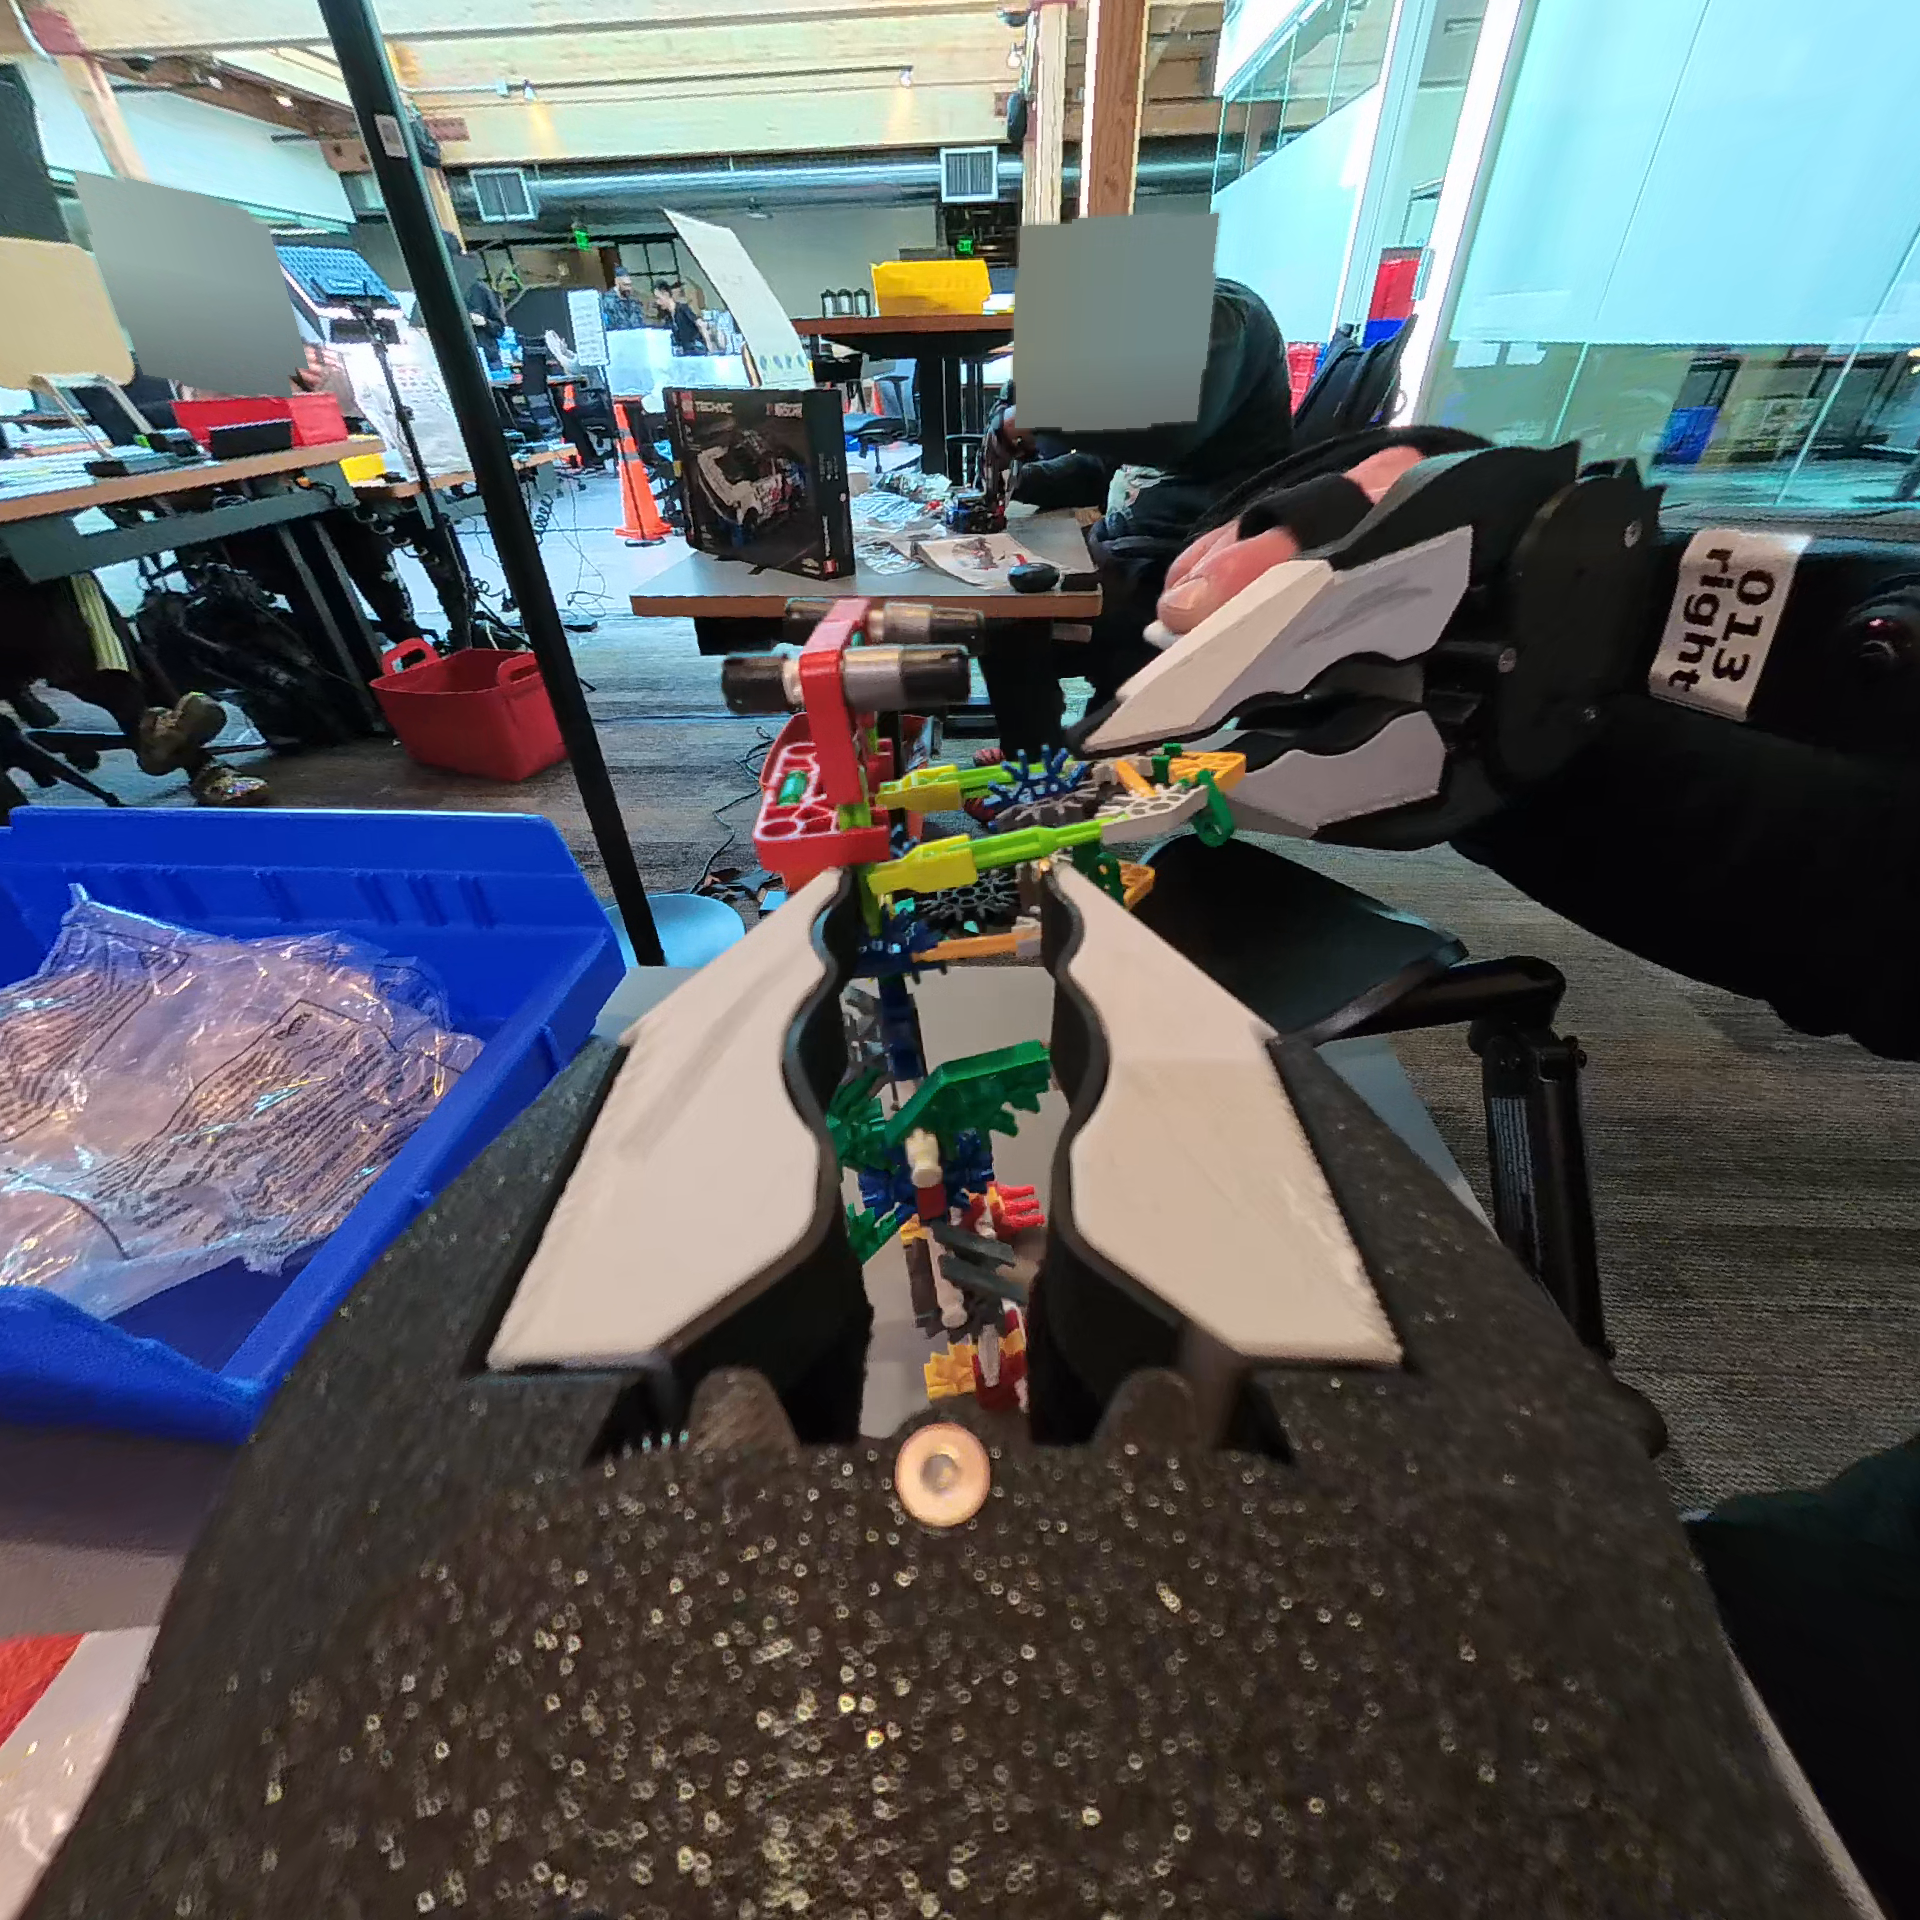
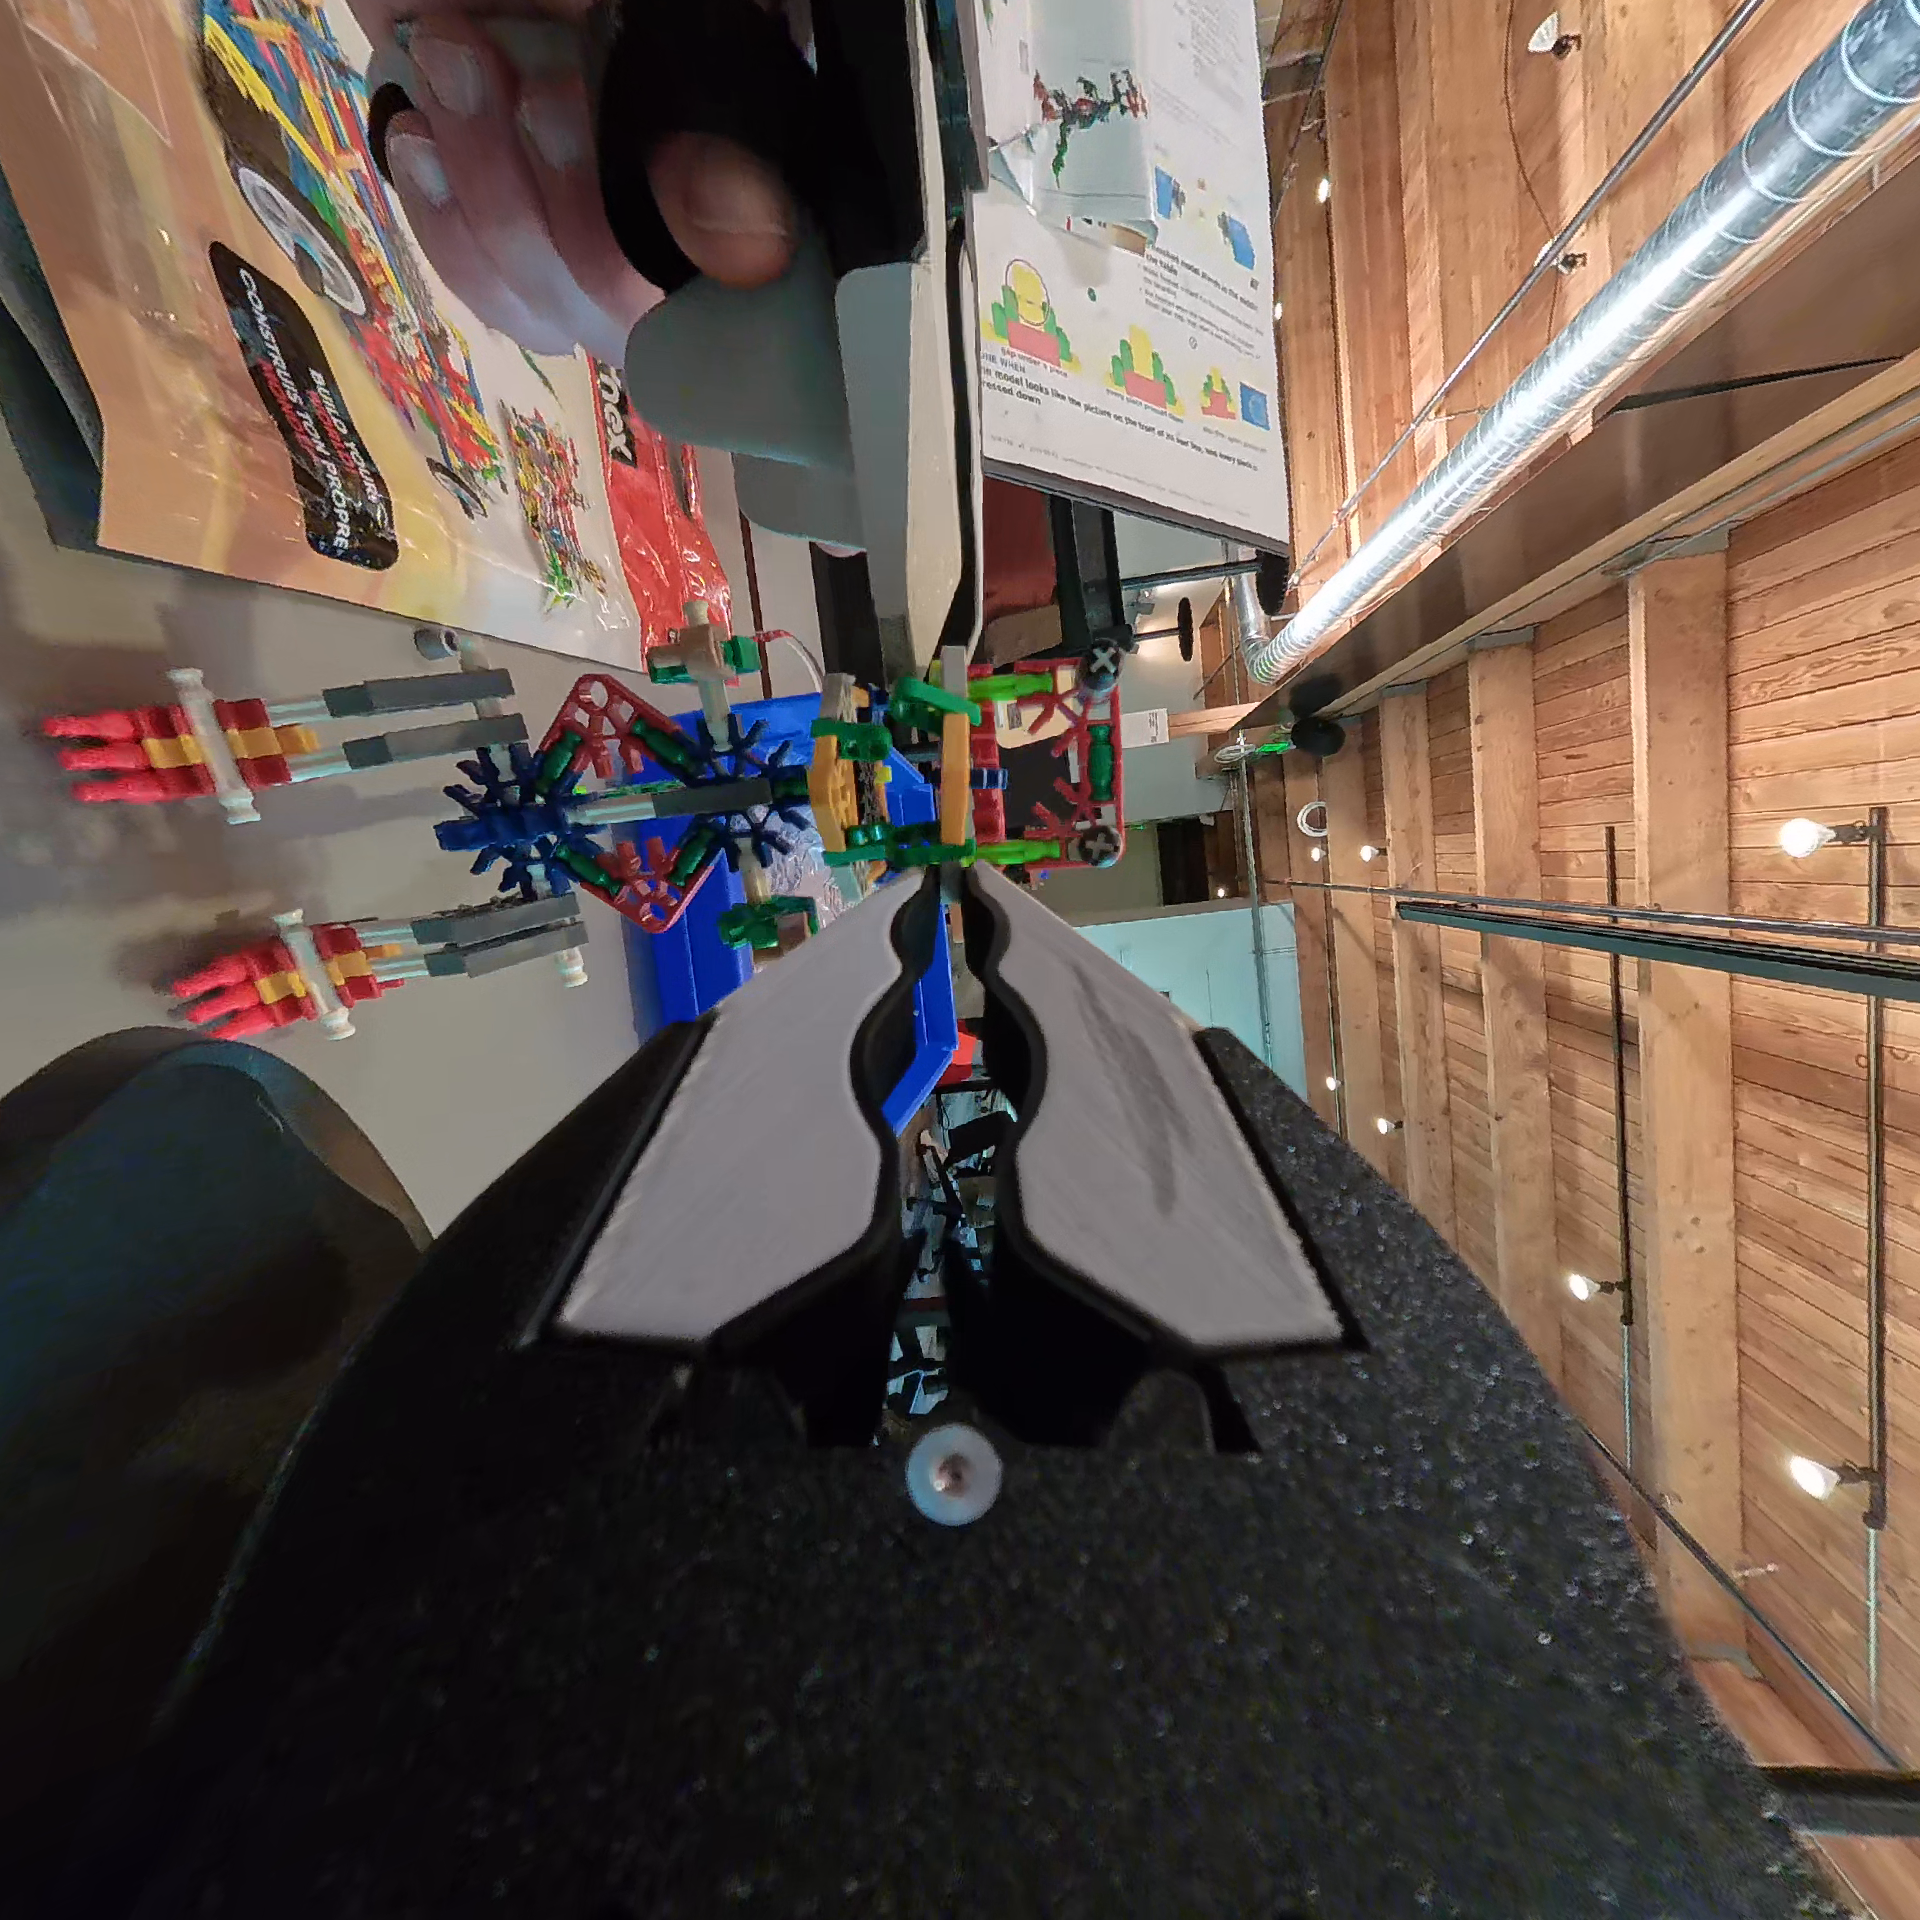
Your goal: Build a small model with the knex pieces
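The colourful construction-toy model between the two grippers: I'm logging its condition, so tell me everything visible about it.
The construction-toy model is a plastic figure of snap-together rods and snowflake-shaped connectors in blue, green, red, yellow, orange and grey. It stands upright on red-and-yellow feet on the grey table, with a red frame and grey cylinders on top. The left gripper straddles its upper body, jaws apart. The right gripper pinches a grey piece at its top.

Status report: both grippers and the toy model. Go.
Left gripper open, jaws either side of the rod-and-connector model. Right gripper shut on model's top end. Blue bin at left, apart.
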Demonstrator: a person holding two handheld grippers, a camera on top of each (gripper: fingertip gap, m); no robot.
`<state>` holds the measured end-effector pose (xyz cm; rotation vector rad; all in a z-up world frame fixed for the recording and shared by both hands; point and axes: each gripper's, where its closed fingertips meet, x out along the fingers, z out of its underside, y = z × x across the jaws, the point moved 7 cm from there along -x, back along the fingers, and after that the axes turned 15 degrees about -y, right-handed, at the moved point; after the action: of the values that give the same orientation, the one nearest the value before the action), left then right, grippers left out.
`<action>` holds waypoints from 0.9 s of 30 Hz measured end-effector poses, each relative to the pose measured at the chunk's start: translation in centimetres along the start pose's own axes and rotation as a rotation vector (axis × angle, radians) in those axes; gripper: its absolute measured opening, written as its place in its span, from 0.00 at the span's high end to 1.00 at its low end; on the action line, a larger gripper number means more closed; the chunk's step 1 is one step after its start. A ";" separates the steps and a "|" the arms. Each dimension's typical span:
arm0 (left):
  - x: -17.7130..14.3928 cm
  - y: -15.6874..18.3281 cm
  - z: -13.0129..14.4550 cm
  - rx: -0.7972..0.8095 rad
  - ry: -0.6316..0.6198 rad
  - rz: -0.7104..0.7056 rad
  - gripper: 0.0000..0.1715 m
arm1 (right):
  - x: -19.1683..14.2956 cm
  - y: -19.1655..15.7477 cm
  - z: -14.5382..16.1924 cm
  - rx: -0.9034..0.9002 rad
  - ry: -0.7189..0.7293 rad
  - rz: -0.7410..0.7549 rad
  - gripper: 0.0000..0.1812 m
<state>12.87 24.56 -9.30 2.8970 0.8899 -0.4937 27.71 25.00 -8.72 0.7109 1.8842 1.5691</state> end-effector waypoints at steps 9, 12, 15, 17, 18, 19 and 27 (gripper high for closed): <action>-0.3 0.4 0.1 0.016 -0.006 -0.040 0.83 | 0.4 0.1 0.5 0.011 0.007 0.002 0.99; -0.3 0.3 0.1 0.041 -0.007 -0.070 0.85 | 0.5 0.0 0.6 0.012 0.009 0.002 0.99; -0.2 0.4 0.1 0.065 -0.013 -0.105 0.85 | 0.6 0.0 0.6 0.017 0.011 0.004 0.99; -0.3 0.2 0.2 0.059 -0.008 -0.098 0.86 | 0.6 0.0 0.6 0.024 0.014 0.005 0.99; -0.4 0.2 0.2 0.056 -0.006 -0.095 0.87 | 0.6 0.1 0.6 0.031 0.016 0.002 0.99; -0.4 0.1 0.2 0.051 -0.004 -0.089 0.87 | 0.7 0.0 0.6 0.028 0.013 0.002 0.99; -0.6 0.1 0.3 0.052 -0.001 -0.088 0.87 | 1.0 0.0 0.9 0.027 0.007 0.011 0.99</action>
<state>12.43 24.11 -9.38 2.9130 1.0235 -0.5326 27.63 26.35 -8.90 0.7293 1.9123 1.5575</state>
